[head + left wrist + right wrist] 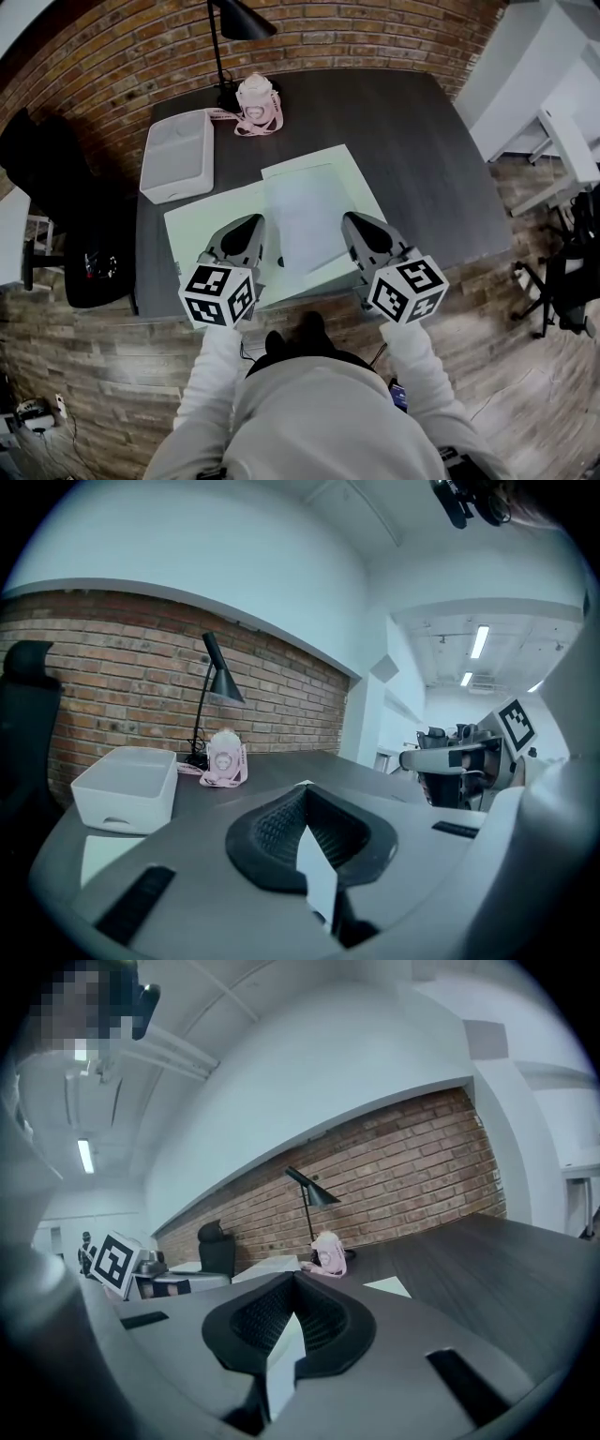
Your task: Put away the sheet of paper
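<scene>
A white sheet of paper (pixel 306 217) is held over the dark desk (pixel 422 141), just above a pale green folder (pixel 202 227). My left gripper (pixel 253 231) is shut on the sheet's left edge. My right gripper (pixel 354 228) is shut on its right edge. In the left gripper view the paper's thin edge (pixel 317 874) sits pinched between the black pads (pixel 272 832) of my left gripper (pixel 309 855). The right gripper view shows the same: the paper (pixel 279 1363) is clamped in my right gripper (pixel 286 1340).
A white open box (pixel 178 155) stands at the desk's back left. A pink round object with a strap (pixel 258 103) and a black desk lamp (pixel 230 28) stand by the brick wall. A black chair (pixel 42 159) is left of the desk.
</scene>
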`<state>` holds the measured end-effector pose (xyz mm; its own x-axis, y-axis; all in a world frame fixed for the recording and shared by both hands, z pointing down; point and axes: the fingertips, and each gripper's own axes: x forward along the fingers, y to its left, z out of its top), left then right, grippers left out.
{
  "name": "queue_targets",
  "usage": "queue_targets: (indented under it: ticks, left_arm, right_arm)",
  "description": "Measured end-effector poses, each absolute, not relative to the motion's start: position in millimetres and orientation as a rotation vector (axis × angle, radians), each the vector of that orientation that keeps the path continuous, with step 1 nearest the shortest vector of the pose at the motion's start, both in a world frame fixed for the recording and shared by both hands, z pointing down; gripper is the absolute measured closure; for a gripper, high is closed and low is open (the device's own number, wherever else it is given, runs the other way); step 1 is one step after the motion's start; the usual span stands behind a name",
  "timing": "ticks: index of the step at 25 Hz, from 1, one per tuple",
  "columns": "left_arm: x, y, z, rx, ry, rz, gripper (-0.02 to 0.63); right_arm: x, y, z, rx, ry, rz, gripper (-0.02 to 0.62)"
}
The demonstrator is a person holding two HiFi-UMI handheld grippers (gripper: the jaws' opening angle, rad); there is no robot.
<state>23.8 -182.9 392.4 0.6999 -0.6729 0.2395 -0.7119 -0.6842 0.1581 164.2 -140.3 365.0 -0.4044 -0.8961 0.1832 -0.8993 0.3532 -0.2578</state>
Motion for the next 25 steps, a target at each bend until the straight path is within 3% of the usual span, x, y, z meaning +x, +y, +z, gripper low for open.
queue_targets:
  ticks: [25]
  left_arm:
    - [15, -184, 381, 2.677, -1.178, 0.204, 0.588]
  right_arm:
    - [173, -145, 374, 1.716, -2.523, 0.35, 0.568]
